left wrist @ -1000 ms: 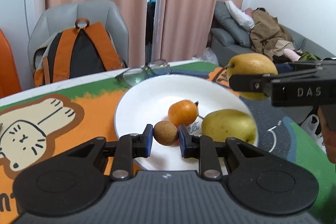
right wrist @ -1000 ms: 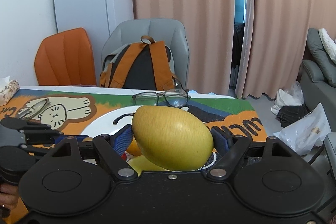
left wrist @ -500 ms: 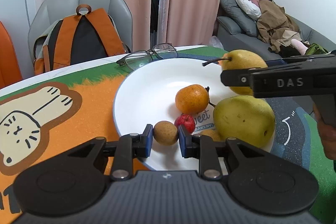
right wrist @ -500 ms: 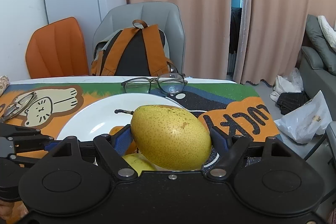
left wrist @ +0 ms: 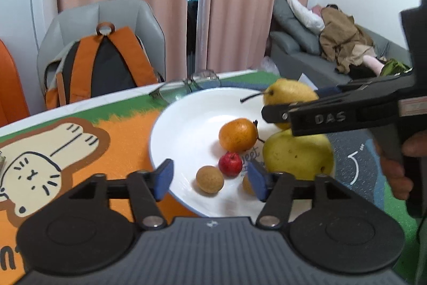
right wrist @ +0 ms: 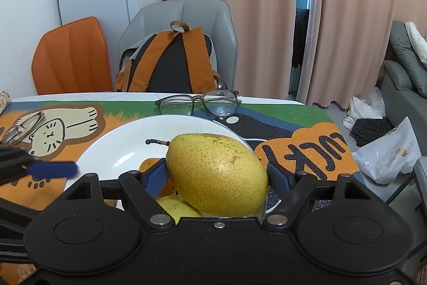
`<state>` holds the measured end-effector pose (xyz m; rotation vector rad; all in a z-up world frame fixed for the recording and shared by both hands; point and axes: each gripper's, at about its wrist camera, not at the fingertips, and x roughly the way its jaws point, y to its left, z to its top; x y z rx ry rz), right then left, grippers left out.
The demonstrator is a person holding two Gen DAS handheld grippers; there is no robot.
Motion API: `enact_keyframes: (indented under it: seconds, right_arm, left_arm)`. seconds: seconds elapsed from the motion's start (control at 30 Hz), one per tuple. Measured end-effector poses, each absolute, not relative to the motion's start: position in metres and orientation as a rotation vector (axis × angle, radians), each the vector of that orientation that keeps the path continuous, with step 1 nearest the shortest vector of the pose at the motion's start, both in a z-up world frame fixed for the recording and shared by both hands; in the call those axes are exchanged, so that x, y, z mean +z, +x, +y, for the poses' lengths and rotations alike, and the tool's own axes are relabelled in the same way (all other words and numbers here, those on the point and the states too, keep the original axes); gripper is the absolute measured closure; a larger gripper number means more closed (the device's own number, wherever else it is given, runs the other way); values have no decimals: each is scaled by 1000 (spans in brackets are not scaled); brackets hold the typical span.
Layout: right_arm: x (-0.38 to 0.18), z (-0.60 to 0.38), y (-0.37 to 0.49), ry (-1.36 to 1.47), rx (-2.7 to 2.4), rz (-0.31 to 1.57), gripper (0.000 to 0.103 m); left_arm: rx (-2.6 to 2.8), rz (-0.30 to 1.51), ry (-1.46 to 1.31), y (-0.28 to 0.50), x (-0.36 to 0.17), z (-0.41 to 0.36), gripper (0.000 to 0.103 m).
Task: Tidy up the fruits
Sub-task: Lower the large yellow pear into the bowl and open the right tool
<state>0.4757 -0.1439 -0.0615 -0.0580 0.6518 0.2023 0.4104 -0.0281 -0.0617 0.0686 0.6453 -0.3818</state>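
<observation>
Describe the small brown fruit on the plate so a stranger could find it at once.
Find the white plate on the cartoon-cat table mat. At its near edge, left of the small red fruit and nearer than the orange, lies the small brown fruit. It is round, dull tan and smaller than the green-yellow pear.

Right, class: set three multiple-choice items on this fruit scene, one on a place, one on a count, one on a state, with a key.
1. Where do the glasses lie?
A. on the plate
B. on the table mat beyond the plate
C. on the backpack

2. How many pears show in the left wrist view?
A. one
B. two
C. four

3. What is the left gripper doing?
A. gripping the orange
B. gripping the brown fruit
C. open, gripping nothing

Key: 1 B, they rest past the white plate; 2 B, one pear on the plate, one pear in the right gripper; 3 C, its pads stand clear of the small brown fruit, having just opened.
</observation>
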Motion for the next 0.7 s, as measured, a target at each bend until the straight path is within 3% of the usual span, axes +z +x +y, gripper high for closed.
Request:
enact_keyframes:
  seconds: [0.07,0.47,0.7]
  right_arm:
    - [-63,-143,477,-63,198,656,28]
    - [-59,-139,469,-93,216,619,26]
    - [-44,-136,454,-134,241,603,11]
  left_arm:
    - [-371,636,72,405,-58,-26,27]
    - [-403,627,30,365,-40,5,20]
    - [-407,639,43,339,-40,16,20]
